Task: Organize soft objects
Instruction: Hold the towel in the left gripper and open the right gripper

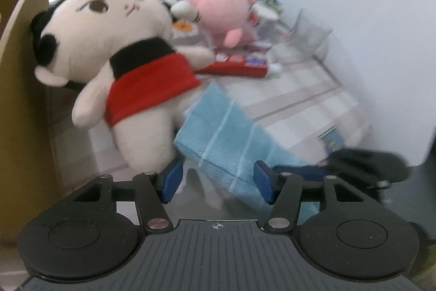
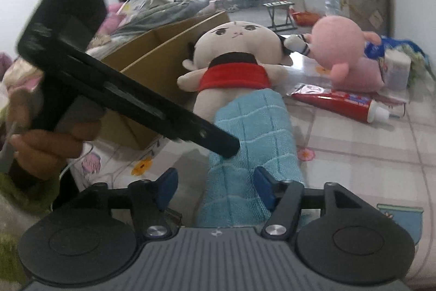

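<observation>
Towel first: the light blue terry towel with pale grid lines (image 2: 253,138) lies folded on the checked, flower-print bed sheet (image 2: 368,149), its far end draped over the legs of the cream plush doll in a red shirt (image 2: 234,56). Looks light, floppy and grippy, so I'd pinch a folded edge or it'll sag open. Right gripper (image 2: 215,188) is released, jaws either side of the towel's near end, pads not pressing. Left gripper (image 1: 215,183) is released too. Right view shows the brown cardboard box (image 2: 152,56); left view mostly shows its wall.
</observation>
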The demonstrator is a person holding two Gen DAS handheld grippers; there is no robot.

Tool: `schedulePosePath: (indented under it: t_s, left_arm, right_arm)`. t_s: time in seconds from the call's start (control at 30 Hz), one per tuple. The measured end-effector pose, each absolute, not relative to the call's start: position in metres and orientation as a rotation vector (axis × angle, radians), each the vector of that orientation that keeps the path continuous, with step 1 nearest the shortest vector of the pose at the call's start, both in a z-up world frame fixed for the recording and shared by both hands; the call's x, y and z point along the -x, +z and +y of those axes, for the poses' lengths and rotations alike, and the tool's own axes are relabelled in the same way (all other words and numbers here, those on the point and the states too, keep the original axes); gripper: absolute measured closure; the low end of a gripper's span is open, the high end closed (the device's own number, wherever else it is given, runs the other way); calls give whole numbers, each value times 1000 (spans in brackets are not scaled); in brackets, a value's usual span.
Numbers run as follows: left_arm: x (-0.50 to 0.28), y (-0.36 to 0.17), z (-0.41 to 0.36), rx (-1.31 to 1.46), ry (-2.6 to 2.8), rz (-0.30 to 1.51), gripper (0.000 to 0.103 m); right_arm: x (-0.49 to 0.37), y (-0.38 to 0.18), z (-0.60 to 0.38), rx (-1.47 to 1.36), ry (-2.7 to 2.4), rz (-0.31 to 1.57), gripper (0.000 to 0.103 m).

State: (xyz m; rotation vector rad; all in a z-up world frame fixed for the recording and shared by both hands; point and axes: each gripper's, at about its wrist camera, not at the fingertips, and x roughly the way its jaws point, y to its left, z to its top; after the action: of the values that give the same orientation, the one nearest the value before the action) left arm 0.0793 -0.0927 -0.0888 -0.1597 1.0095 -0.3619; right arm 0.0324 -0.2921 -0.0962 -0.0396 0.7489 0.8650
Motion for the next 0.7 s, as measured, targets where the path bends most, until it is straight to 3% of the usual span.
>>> schedulePosePath:
  t_s: [0.3,0.6,0.7]
  left_arm:
    - [-83,-103,-88,174,-354,1045,49]
    - [-87,-106,-82,231,-362,1080,49]
    - [-87,-106,-81,237,-371,1077,49]
  right_arm:
    - [-40,-77,-334,-77,828,710,47]
    - [-44,-102,-283,165,758,758,46]
    - [-48,-114,-277,171,708,790,51]
